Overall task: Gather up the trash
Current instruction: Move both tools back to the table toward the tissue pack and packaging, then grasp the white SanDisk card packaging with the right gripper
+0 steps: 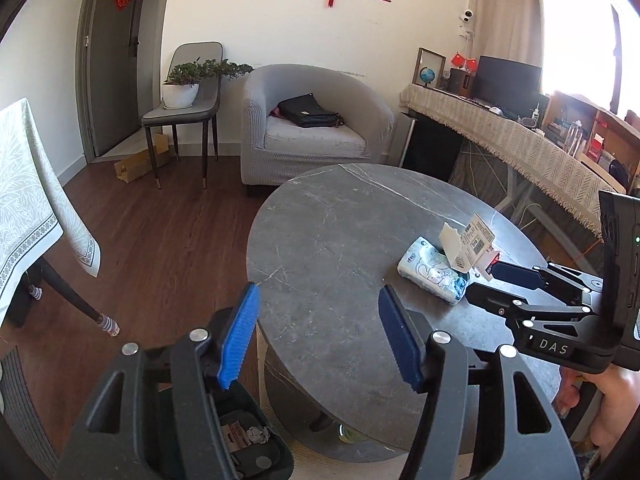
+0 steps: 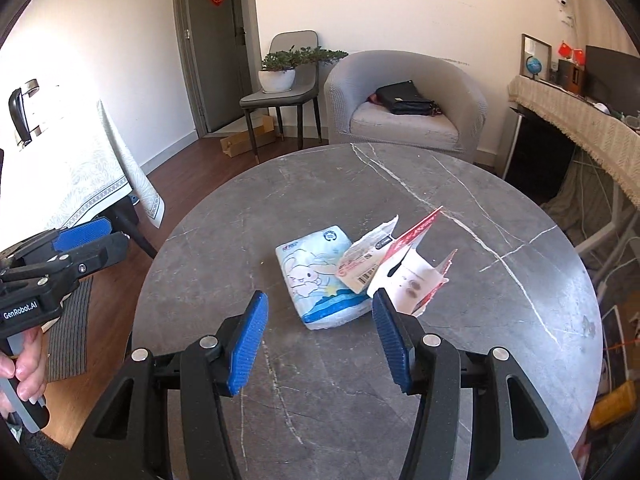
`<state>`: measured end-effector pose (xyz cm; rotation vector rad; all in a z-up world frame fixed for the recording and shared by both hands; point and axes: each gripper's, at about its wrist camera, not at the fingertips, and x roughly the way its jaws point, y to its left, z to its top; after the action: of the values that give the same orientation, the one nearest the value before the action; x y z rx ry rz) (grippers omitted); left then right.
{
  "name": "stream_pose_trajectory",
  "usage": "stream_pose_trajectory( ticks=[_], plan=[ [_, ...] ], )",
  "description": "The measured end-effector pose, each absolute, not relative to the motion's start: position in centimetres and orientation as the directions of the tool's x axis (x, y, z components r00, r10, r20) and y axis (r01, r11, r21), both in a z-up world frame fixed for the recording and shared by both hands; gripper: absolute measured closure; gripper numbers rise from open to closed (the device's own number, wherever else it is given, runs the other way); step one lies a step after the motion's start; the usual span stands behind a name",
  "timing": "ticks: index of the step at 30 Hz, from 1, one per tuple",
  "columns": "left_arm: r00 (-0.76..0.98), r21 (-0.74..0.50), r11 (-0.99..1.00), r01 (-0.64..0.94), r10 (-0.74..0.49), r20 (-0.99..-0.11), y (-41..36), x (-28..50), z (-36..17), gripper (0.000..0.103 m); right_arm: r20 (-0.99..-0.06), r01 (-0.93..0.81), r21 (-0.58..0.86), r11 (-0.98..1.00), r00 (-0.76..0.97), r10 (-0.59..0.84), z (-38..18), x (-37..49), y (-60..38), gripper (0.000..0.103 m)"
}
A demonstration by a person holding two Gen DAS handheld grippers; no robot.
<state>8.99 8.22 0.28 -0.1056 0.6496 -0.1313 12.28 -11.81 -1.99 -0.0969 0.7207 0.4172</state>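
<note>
One tissue pack [image 2: 320, 276] and one torn carton [image 2: 404, 268] (touching) are found on the counter [image 2: 400, 400], just ahead of the right tool [image 2: 318, 338], spread wide, empty. Left tool [image 1: 318, 334]: likewise spread, nothing held.

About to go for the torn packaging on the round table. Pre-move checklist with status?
1. Right gripper open: ok.
2. Left gripper open, holding nothing: ok.
3. Torn packaging within view ahead of the right gripper: ok.
4. Packaging separate from tissue pack: not ok, it leans against or overlaps the pack.
5. Bin accessible below the left gripper, already holding scraps: ok.
6. Packaging empty: cannot tell.
</note>
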Motion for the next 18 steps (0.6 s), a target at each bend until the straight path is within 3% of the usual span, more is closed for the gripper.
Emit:
stream_pose_trajectory(
  ticks=[15, 18],
  plan=[
    [0.752, -0.121, 0.981, 0.154, -0.196, -0.629, 4.9, 12.3, -1.3, 0.035, -0.658, -0.281, 0.161, 0.946, 0.684, 0.315, -2.8, 16.4, -15.2, 0.055],
    [0.744, -0.127, 0.977, 0.171, -0.213, -0.634, 4.5, 12.5, -1.5, 0.035, -0.666, -0.253, 0.188, 0.949, 0.677, 0.313, -3.4, 17.2, -15.7, 0.061]
  ],
)
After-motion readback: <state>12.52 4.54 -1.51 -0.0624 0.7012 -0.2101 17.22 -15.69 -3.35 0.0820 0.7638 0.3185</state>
